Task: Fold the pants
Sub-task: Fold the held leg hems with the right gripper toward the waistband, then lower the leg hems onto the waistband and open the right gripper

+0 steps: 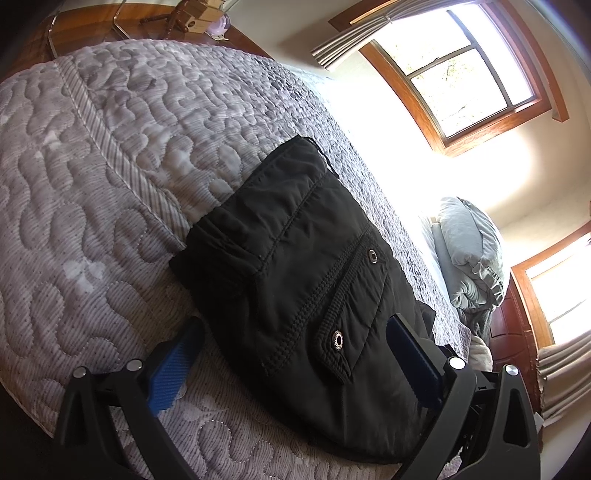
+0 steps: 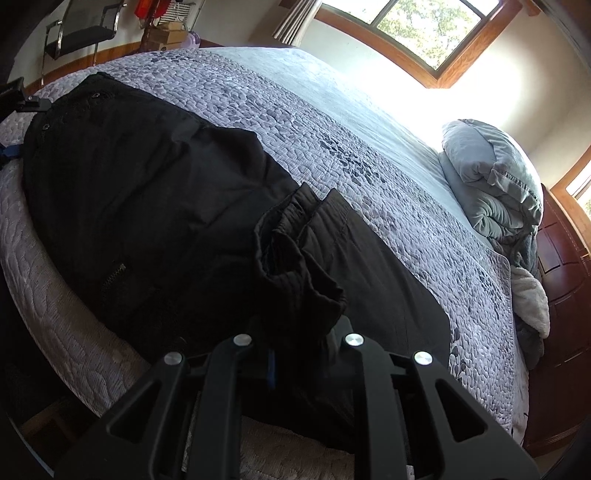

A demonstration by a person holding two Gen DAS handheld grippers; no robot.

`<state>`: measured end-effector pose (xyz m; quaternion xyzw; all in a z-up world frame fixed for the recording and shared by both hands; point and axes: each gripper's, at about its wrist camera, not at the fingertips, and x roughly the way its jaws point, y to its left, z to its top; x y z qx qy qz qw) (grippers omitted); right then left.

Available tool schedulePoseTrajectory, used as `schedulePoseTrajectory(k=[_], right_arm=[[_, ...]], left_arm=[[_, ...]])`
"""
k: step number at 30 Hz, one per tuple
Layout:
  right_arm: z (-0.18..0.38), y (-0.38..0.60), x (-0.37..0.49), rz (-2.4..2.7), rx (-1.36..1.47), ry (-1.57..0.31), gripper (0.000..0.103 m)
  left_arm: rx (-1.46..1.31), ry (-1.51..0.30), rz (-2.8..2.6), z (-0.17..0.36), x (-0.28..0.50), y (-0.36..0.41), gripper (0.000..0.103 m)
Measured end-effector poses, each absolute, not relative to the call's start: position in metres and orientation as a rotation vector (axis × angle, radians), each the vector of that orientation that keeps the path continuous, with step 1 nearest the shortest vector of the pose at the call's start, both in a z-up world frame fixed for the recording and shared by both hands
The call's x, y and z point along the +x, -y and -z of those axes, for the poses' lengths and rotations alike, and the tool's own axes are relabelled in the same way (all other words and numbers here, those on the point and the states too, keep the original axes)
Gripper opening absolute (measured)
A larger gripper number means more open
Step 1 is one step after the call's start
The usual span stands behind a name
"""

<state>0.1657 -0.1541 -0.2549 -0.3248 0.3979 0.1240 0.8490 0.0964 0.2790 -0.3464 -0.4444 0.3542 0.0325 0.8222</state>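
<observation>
Black pants (image 1: 295, 280) lie on a grey quilted bed (image 1: 92, 177), with a snap-button pocket flap facing up. My left gripper (image 1: 295, 354) is open, its blue pads (image 1: 168, 373) on either side of the pants' near end, low over the fabric. In the right wrist view the pants (image 2: 147, 192) stretch across the bed (image 2: 332, 140). My right gripper (image 2: 295, 343) is shut on the bunched leg cuffs (image 2: 295, 251), which it holds folded back over the pants. The left gripper's tip (image 2: 22, 99) shows at the far left edge.
A folded grey duvet (image 2: 495, 177) and a white blanket (image 2: 528, 299) lie at the bed's head by a dark wooden headboard (image 2: 565, 280). Wood-framed windows (image 1: 469, 70) are behind. A chair (image 2: 81, 29) and boxes (image 2: 166, 37) stand beyond the bed's far end.
</observation>
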Motion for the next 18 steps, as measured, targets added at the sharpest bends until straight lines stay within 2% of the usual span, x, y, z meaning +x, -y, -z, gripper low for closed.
schedulePoseTrajectory(k=[4,7,10,16,17,18], right_arm=[[0.278,0.147,0.158,-0.264,-0.744,-0.854,0.017],[0.29,0.143,0.153,-0.265,-0.781,-0.855,0.022],[0.298,0.139,0.147,-0.275,-0.812,-0.867,0.042],[0.281,0.135,0.125,-0.307,-0.82,-0.859,0.063],[0.269,0.138,0.124,-0.34,-0.76,-0.879,0.074],[0.254,0.143,0.127,-0.382,-0.671,-0.906,0.079]], left_arm=[[-0.948,-0.75,-0.066,0.346,0.094,-0.279,0.099],[-0.948,-0.749,-0.063,0.347,0.093,-0.28,0.099],[-0.95,-0.749,-0.058,0.347,0.09,-0.281,0.099],[-0.958,-0.74,-0.052,0.348,0.087,-0.282,0.099],[-0.963,-0.736,-0.051,0.348,0.086,-0.282,0.099],[-0.969,-0.733,-0.05,0.349,0.085,-0.283,0.099]])
